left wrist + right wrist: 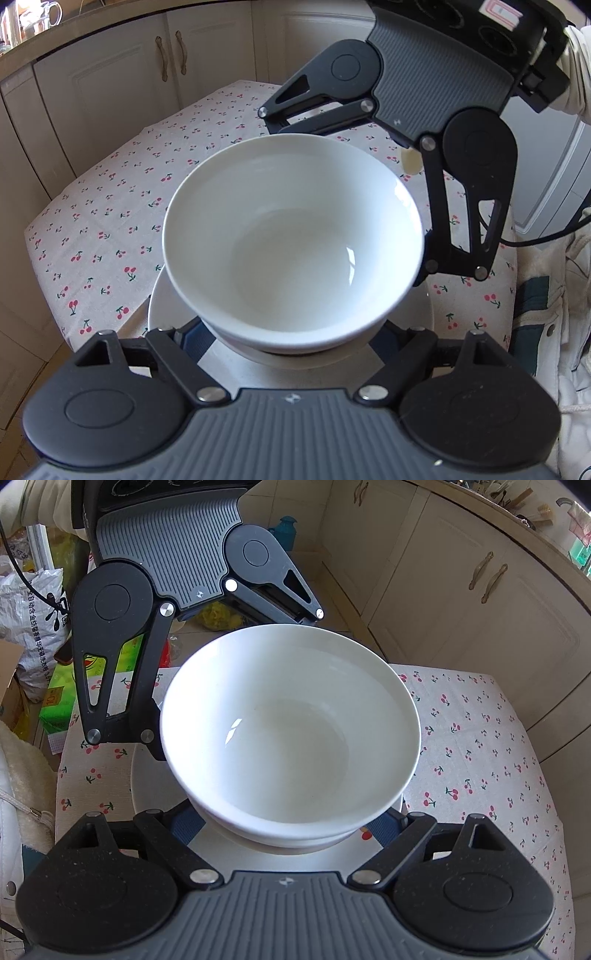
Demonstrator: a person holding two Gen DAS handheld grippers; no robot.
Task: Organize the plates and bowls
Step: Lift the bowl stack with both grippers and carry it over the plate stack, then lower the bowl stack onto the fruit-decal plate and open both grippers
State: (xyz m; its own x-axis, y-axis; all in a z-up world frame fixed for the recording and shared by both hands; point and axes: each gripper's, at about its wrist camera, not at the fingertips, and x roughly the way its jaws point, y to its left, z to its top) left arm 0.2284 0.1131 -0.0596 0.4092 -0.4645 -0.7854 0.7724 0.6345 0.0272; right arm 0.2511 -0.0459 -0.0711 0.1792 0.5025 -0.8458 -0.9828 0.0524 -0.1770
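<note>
My white bowl (pixel 291 240) upright, empty, glossy, nested on a second bowl (pixel 295 347), both on a white plate (pixel 162 310), centre of the cherry-print table.

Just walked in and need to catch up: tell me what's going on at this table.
A person is holding a two-finger gripper in each hand, both around stacked white bowls that sit on a white plate on the cherry-print tablecloth. The left gripper straddles the stack from one side and the right gripper from the opposite side. Whether their pads press on the bowls is hidden behind the rim.
</note>
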